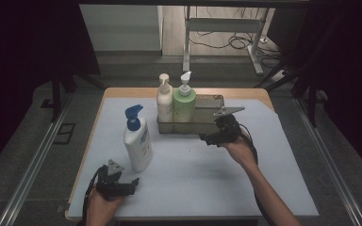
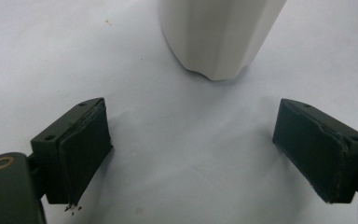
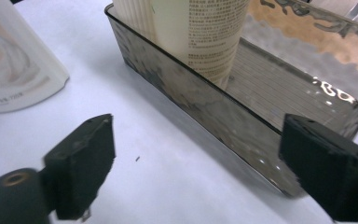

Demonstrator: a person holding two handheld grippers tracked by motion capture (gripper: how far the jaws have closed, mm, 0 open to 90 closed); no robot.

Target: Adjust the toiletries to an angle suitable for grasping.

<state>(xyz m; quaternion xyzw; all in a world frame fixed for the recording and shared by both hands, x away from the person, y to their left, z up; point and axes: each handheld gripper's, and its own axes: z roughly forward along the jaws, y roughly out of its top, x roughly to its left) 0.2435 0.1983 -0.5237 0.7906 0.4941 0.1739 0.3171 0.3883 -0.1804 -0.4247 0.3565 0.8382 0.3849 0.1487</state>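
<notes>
Surroundings: white bottle with blue pump point(image 1: 138, 141) stands upright on the white table cover point(image 1: 193, 174), left of centre, just ahead of my left gripper point(image 1: 131, 182); nothing lies between them
Left gripper: low at the near left edge, jaws spread wide and empty; in the left gripper view the bottle's base point(image 2: 219, 37) sits just beyond them
Right gripper: my right gripper point(image 1: 206, 137) hovers at the tray's near wall, jaws spread wide, holding nothing
Tray: smoky clear tray point(image 3: 205, 116) near the far edge holds a cream pump bottle point(image 1: 164, 100) and a green pump bottle point(image 1: 184, 101), side by side at its left end
</notes>
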